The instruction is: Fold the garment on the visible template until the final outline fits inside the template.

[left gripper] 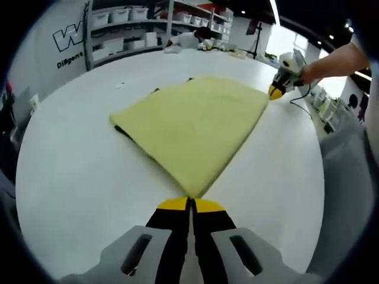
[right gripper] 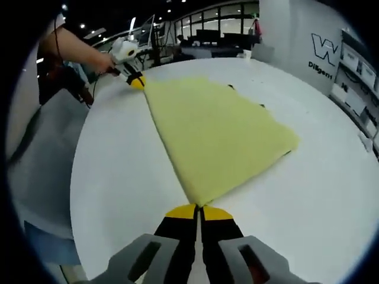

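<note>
A pale yellow garment (left gripper: pixel 192 124) lies flat on the round white table (left gripper: pixel 71 177), folded into a broad slab. Thin dark edges of the template (left gripper: pixel 122 131) peek out beneath its left side. My left gripper (left gripper: pixel 190 201) is shut on the garment's near corner. At the far right corner my right gripper (left gripper: pixel 277 90), held by a hand, pinches the cloth. In the right gripper view the garment (right gripper: pixel 213 130) stretches away from my right gripper (right gripper: pixel 199 207), shut on its near corner. The left gripper (right gripper: pixel 136 81) holds the far corner, and a dark template edge (right gripper: pixel 288 153) shows at the right.
Shelves with white bins (left gripper: pixel 127 15) stand behind the table beside a wall with a logo (left gripper: pixel 68 38). A person (left gripper: pixel 189 38) leans at the table's far edge. The holder's grey clothing (right gripper: pixel 41 165) borders the table edge. A cable (left gripper: pixel 302 103) trails from the right gripper.
</note>
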A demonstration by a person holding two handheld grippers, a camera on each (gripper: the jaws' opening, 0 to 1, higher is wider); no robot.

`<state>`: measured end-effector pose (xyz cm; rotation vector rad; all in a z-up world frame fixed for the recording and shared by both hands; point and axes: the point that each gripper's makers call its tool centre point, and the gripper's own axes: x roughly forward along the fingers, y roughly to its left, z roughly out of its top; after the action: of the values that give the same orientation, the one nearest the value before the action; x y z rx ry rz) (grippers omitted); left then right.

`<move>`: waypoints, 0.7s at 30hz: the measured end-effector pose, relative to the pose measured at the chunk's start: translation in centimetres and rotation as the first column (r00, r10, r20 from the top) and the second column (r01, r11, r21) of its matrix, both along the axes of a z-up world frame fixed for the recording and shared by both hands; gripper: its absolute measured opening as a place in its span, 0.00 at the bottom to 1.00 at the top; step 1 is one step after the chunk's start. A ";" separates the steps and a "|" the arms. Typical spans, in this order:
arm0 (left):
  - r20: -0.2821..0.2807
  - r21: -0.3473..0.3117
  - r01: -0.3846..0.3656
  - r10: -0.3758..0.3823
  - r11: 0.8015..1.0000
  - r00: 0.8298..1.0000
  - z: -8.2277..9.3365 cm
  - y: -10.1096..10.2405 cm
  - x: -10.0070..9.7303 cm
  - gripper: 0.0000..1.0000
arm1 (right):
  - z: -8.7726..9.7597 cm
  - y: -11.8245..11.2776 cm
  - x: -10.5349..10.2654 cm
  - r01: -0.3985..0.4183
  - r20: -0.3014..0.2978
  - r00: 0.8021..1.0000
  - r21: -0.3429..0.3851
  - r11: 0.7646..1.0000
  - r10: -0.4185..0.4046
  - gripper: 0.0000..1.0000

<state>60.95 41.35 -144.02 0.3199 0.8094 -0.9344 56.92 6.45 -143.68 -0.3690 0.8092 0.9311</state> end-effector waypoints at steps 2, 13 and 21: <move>-0.003 0.003 -0.002 0.002 1.000 1.000 0.0 0.1 -0.1 0.00 | 0.2 0.2 -0.1 0.019 -0.016 1.000 0.021 1.000 -0.018 0.04; -0.005 0.011 -0.008 0.008 1.000 1.000 -0.1 0.1 -0.4 0.00 | -0.1 0.3 0.2 0.108 -0.065 0.993 0.072 0.992 -0.103 0.00; -0.012 -0.013 -0.030 0.030 0.999 0.999 -0.2 0.1 -2.3 0.00 | -0.4 -0.3 -2.1 0.120 -0.076 0.991 0.072 0.990 -0.114 0.00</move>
<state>58.60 41.47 -144.17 0.2905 0.8169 -0.9142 54.80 6.12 -144.12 -0.2201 0.8495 0.8666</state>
